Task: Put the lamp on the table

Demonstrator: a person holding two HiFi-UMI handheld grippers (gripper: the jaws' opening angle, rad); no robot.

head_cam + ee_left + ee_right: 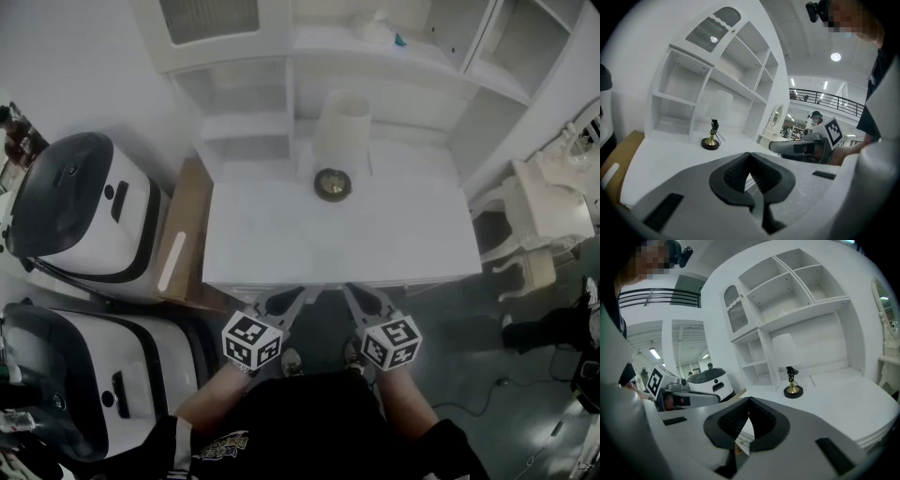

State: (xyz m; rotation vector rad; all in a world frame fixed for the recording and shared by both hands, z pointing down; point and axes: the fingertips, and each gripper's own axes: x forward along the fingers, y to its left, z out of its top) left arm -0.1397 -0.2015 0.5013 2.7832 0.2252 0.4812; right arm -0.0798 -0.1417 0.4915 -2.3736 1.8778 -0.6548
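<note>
My left fingers (732, 177) and right fingers (725, 422) are both pressed shut with nothing between them, side by side at the near edge of the white table (281, 244). Farther back on the table, the brass-based lamp (333, 184) stands upright. A white shade (342, 127) stands just behind it, under the shelves (246, 94).

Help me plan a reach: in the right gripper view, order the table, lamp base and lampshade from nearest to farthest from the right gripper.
1. Table: front edge right below.
2. Lamp base: on the table, right of centre.
3. Lampshade: behind the base, slightly left.
</note>
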